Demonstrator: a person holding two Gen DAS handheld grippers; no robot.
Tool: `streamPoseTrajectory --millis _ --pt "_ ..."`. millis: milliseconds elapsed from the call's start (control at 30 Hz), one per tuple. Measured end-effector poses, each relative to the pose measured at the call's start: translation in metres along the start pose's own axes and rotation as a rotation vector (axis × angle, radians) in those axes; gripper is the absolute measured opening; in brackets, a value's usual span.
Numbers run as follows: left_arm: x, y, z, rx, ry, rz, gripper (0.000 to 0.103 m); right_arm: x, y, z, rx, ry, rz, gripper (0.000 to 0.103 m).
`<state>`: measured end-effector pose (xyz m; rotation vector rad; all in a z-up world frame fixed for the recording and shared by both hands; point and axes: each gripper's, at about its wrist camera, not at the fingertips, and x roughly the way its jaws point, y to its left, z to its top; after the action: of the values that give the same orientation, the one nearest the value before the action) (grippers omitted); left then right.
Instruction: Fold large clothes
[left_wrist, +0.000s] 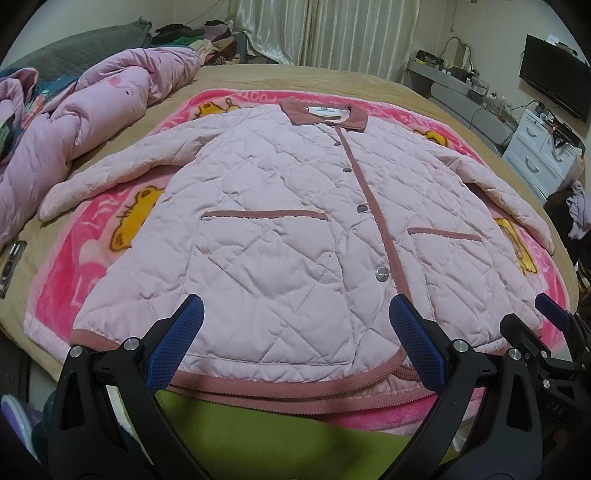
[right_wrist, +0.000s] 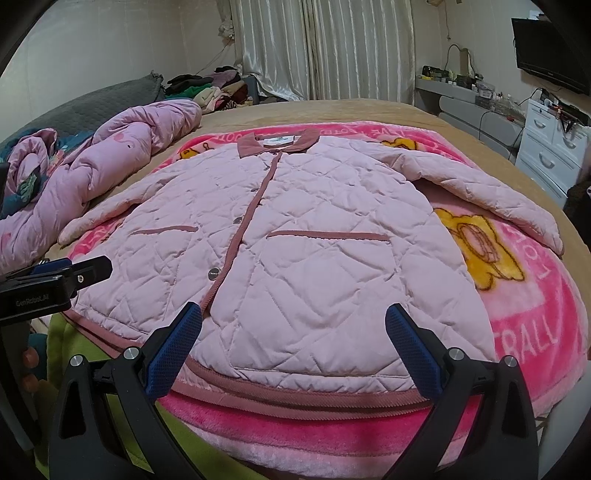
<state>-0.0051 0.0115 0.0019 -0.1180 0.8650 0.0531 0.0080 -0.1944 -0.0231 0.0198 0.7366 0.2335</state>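
Folding hasn't started as far as we can tell: quilted pink jacket (left_wrist: 295, 229) lies flat, buttoned, sleeves out, on the pink blanket (right_wrist: 524, 314). Left gripper (left_wrist: 295, 347) and right gripper (right_wrist: 293, 347) hover at the hem, jaws wide apart, holding nothing.
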Motion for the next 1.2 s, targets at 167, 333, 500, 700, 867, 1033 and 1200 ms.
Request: streamPoseTrajectory --millis 167,333,500,700,867,1033,1200 --pt "0.0 -0.001 0.0 0.001 0.0 0.0 0.094 0.004 -0.001 0.001 0.001 0.005 0.003 0.099" --pt "0.0 0.002 0.001 0.001 0.005 -0.001 0.094 0.007 0.0 0.002 0.004 0.009 0.006 0.099" --pt "0.013 -0.003 0.011 0.005 0.015 0.006 0.094 0.014 0.0 0.006 -0.003 0.017 0.013 0.099" --pt "0.019 -0.005 0.02 0.009 0.014 0.015 0.094 0.024 -0.001 0.017 0.002 0.015 0.024 0.099" --pt "0.023 -0.004 0.032 -0.001 0.008 0.012 0.094 0.03 -0.002 0.03 -0.004 -0.002 0.018 0.099" --pt "0.025 -0.003 0.045 -0.01 0.003 0.021 0.094 0.038 -0.004 0.046 0.003 -0.008 0.011 0.099" --pt "0.028 -0.003 0.058 -0.004 0.003 0.035 0.094 0.044 -0.004 0.063 0.004 -0.02 0.009 0.099"
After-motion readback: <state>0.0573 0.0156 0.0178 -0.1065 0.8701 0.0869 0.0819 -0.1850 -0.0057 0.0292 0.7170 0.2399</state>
